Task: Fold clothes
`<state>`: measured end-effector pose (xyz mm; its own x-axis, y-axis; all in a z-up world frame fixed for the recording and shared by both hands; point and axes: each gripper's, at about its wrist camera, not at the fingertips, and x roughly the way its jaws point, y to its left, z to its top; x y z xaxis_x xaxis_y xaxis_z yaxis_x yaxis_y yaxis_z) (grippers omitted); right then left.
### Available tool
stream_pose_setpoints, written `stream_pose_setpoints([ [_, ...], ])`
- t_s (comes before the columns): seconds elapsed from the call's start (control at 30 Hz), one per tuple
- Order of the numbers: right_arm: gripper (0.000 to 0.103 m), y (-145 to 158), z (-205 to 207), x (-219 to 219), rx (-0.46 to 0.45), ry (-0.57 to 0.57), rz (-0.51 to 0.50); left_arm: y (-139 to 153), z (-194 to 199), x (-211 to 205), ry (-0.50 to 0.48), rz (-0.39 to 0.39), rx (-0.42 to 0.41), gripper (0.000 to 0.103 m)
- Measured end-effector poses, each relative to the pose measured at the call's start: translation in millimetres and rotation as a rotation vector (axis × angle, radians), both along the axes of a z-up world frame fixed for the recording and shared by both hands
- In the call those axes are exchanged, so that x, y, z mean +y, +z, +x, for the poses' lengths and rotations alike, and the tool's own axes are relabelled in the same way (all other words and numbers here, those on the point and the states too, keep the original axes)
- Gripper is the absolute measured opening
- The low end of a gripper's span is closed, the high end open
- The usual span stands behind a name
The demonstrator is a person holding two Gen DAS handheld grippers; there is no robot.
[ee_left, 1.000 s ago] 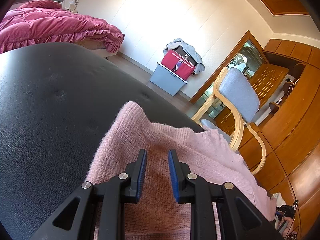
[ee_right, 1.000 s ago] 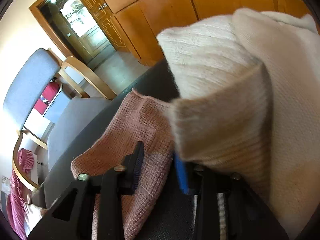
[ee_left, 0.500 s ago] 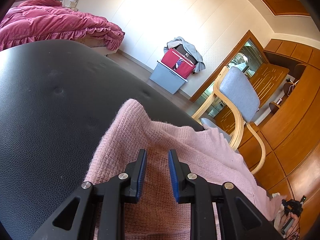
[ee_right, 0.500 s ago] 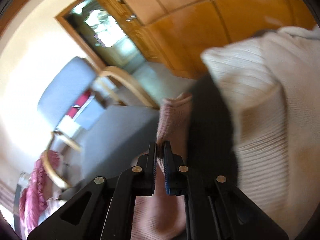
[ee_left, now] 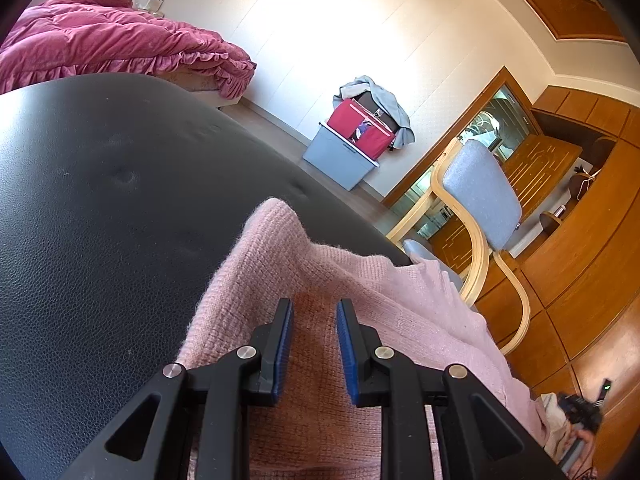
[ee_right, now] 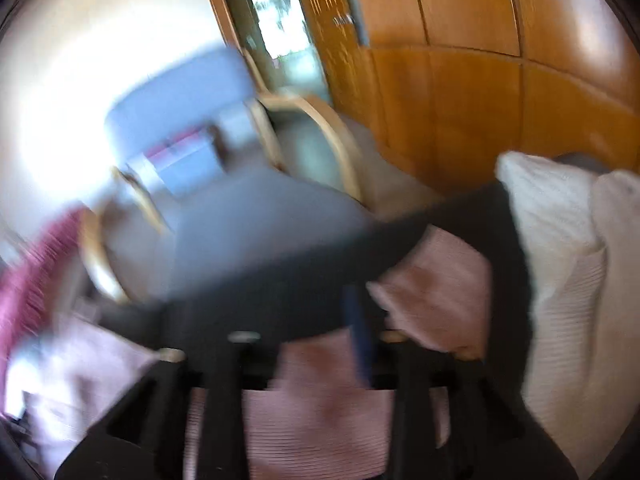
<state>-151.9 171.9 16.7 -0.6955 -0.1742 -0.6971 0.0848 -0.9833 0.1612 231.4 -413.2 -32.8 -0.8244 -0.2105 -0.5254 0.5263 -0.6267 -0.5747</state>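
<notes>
One fold looks partly made: the pink sweater (ee_left: pixel 328 320) lies doubled on the black surface (ee_left: pixel 100 200). Left hand-held gripper (ee_left: pixel 313 354) rests slightly parted over it, pinching nothing visible; right hand-held gripper (ee_right: pixel 316 344), blurred, has just been opening, no cloth clamped. Cream garment (ee_right: pixel 568 280) at 3 o'clock remains.

My pink knit sweater (ee_left: pixel 360 320) lies rumpled on the black leather surface (ee_left: pixel 100 200), one corner peaked upward, folds trailing toward the edge. A cream ribbed knit (ee_right: pixel 568 280) lies heaped just beside it.
</notes>
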Motion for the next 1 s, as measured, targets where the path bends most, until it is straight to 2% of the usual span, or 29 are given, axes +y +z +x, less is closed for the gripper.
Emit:
stream_pose_setpoints([
  [0.13,0.046,-30,-23,12,-0.055,-0.021,0.057,0,-1,-1,-0.001,0.002,-0.003,0.021],
  [0.37,0.046,-53,-46,11,-0.073,-0.030,0.222,-1,-2,-2,-0.005,0.009,-0.008,0.021],
  [0.4,0.038,-54,-48,11,-0.071,-0.039,0.243,-1,-2,-2,-0.005,0.010,-0.008,0.021],
  [0.43,0.017,-55,-50,12,-0.069,-0.048,0.264,-2,-2,-3,-0.006,0.011,-0.009,0.021],
  [0.47,0.013,-55,-51,16,-0.066,-0.056,0.256,-2,-3,-3,-0.007,0.012,-0.009,0.021],
  [0.53,0.007,-50,-51,28,-0.062,-0.078,0.168,-2,-3,-3,-0.008,0.014,-0.010,0.021],
  [0.73,0.008,-19,-29,44,0.001,-0.079,-0.082,-2,-3,-3,-0.011,0.014,-0.009,0.021],
  [0.87,0.008,10,-12,27,0.052,-0.001,-0.221,-2,-2,-4,-0.010,0.014,-0.008,0.021],
  [1.0,0.008,29,3,-6,0.061,0.119,-0.338,-2,-2,-5,-0.008,0.016,-0.005,0.021],
])
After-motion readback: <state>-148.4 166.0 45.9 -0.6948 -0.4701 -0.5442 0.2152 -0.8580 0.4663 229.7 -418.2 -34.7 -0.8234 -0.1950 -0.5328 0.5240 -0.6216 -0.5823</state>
